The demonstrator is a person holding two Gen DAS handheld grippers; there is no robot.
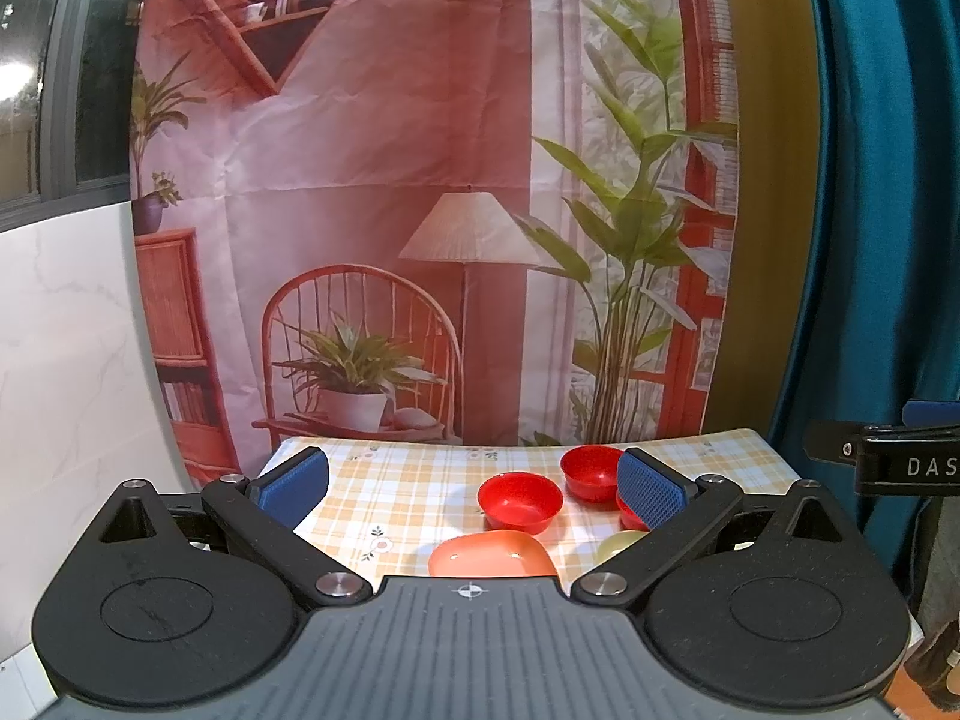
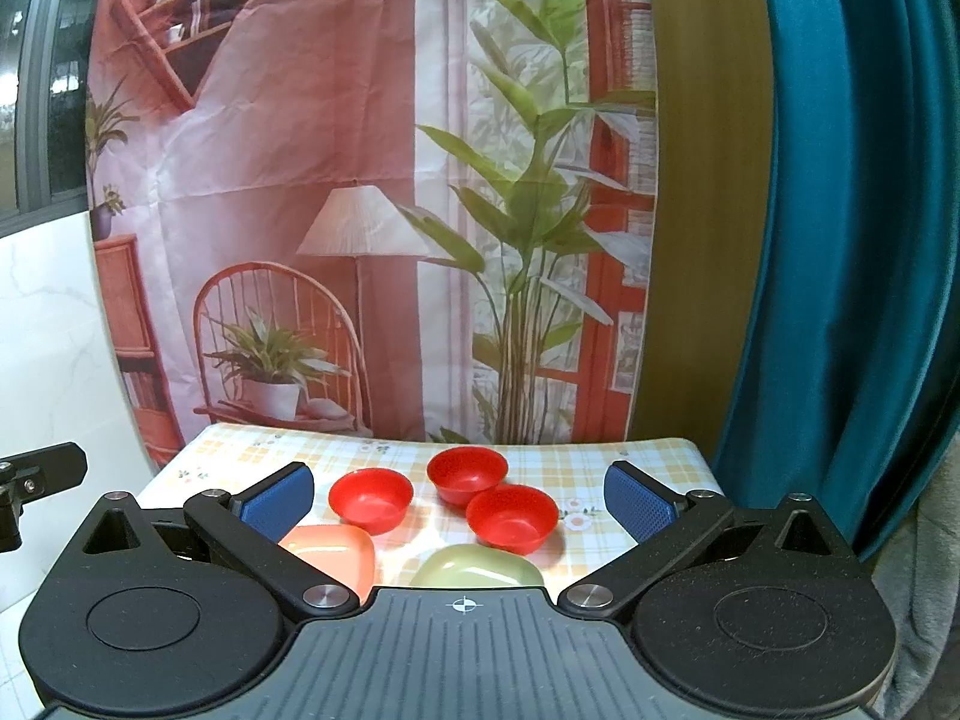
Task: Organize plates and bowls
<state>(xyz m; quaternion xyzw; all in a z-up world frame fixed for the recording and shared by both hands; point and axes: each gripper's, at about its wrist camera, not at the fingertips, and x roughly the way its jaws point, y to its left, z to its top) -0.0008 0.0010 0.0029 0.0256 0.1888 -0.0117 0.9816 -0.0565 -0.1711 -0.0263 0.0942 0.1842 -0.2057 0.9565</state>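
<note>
A staged home setup: checked tablecloth (image 2: 630, 462) before a printed living-room backdrop (image 2: 336, 180), teal curtain (image 2: 852, 240) beside.

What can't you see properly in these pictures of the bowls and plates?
- Left wrist view: the third red bowl and the green plate are mostly hidden behind the left gripper finger.
- Both views: the near edge of the orange plate is cut off by the gripper bodies.
- The table's front part is hidden.

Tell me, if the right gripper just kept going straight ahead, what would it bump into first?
Probably the green plate, lying right ahead of the open right gripper, low between its fingers. Depth is hard to judge; held higher, it might reach the red bowls behind first.
</note>
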